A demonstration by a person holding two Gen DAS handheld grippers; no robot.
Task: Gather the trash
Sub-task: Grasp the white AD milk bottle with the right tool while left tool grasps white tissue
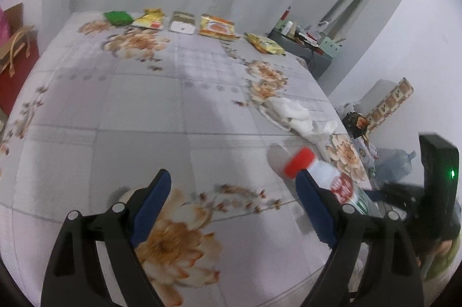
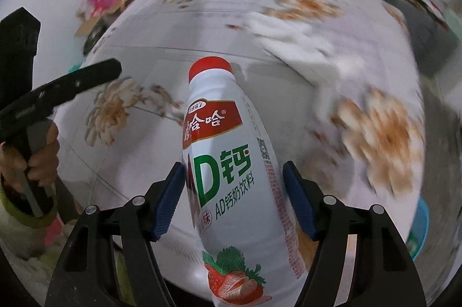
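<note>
My right gripper is shut on a white AD milk drink bottle with a red cap and strawberry label, held above the floral table cover. The bottle also shows in the left wrist view, behind my left gripper's right finger. My left gripper is open and empty over the near part of the table. Crumpled white tissue lies at the table's right side, and in the right wrist view. Several snack wrappers lie in a row along the far edge.
A red paper bag stands left of the table. A dark cabinet with clutter is at the far right. Bags and a water jug sit on the floor to the right. A blue bin rim shows low right.
</note>
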